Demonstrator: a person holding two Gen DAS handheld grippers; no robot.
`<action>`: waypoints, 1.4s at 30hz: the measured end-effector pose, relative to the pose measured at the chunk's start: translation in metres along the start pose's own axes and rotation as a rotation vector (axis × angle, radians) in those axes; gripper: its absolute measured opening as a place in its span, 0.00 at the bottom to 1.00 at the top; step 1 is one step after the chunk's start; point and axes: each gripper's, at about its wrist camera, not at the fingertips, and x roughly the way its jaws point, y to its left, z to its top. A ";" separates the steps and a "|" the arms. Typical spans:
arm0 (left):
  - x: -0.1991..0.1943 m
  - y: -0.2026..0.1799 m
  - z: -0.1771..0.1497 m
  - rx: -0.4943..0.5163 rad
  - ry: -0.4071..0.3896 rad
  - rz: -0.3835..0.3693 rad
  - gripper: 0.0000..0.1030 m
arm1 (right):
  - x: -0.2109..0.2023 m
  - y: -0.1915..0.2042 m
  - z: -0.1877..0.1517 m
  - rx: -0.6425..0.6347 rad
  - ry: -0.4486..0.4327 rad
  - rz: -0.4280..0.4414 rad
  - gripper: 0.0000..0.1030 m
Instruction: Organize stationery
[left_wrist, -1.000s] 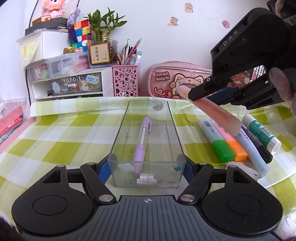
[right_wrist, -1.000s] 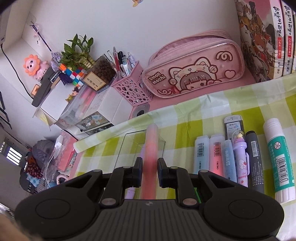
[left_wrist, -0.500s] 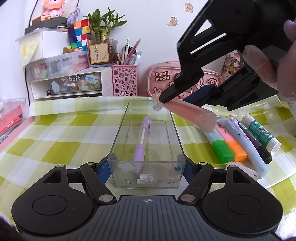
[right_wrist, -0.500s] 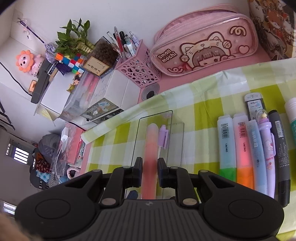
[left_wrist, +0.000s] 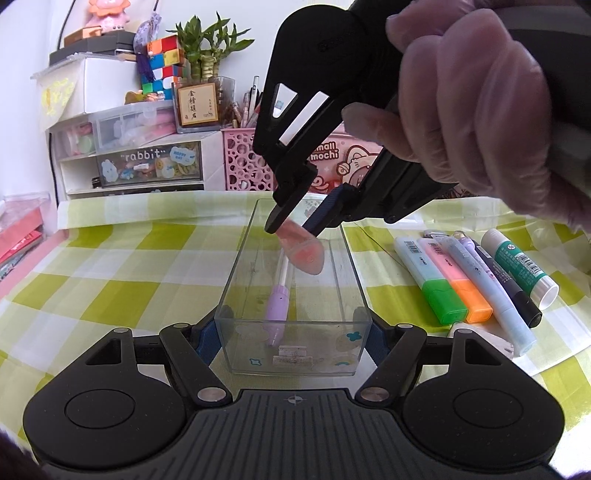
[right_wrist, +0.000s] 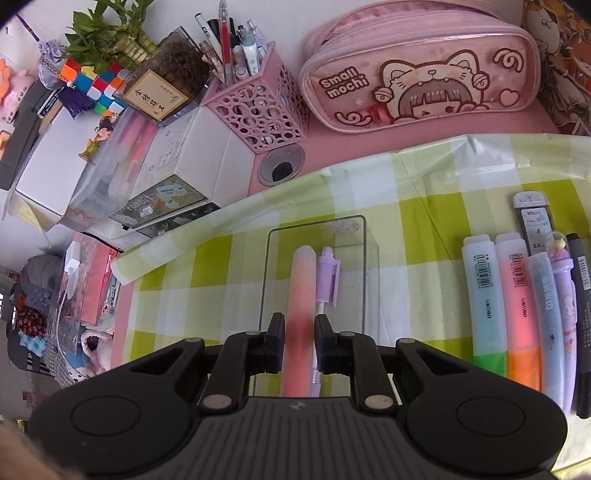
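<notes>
- Worktop (left_wrist: 110, 266) – checked cloth; the clear box (left_wrist: 295, 354) sits gripped by the left claw (left_wrist: 291, 332).
- Right claw (right_wrist: 299, 343), clamped on the pink pen (right_wrist: 301, 295), hovers over the box; next, likely lower and release beside the purple pen (left_wrist: 277, 306).
- Readable: "Small mochi" pouch (right_wrist: 417, 66), "rabbit" drawer (left_wrist: 147, 166).

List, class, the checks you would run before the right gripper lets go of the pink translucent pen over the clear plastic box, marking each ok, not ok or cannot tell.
1. Right gripper shut on the pink translucent pen: ok.
2. Pen over the clear plastic box: ok.
3. Left gripper steadying the box at its near end: ok.
4. Room beside the purple pen already inside: ok.
5. Pen low enough to drop gently: cannot tell.
</notes>
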 end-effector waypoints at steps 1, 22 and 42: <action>0.000 0.000 0.000 0.000 0.000 0.000 0.71 | 0.003 0.002 0.000 -0.002 0.003 0.001 0.20; 0.004 0.004 0.001 -0.014 0.006 -0.010 0.71 | 0.011 -0.004 0.003 0.008 0.030 0.048 0.21; 0.009 0.006 0.002 -0.017 0.028 -0.013 0.71 | -0.082 -0.081 -0.034 -0.137 -0.268 0.087 0.61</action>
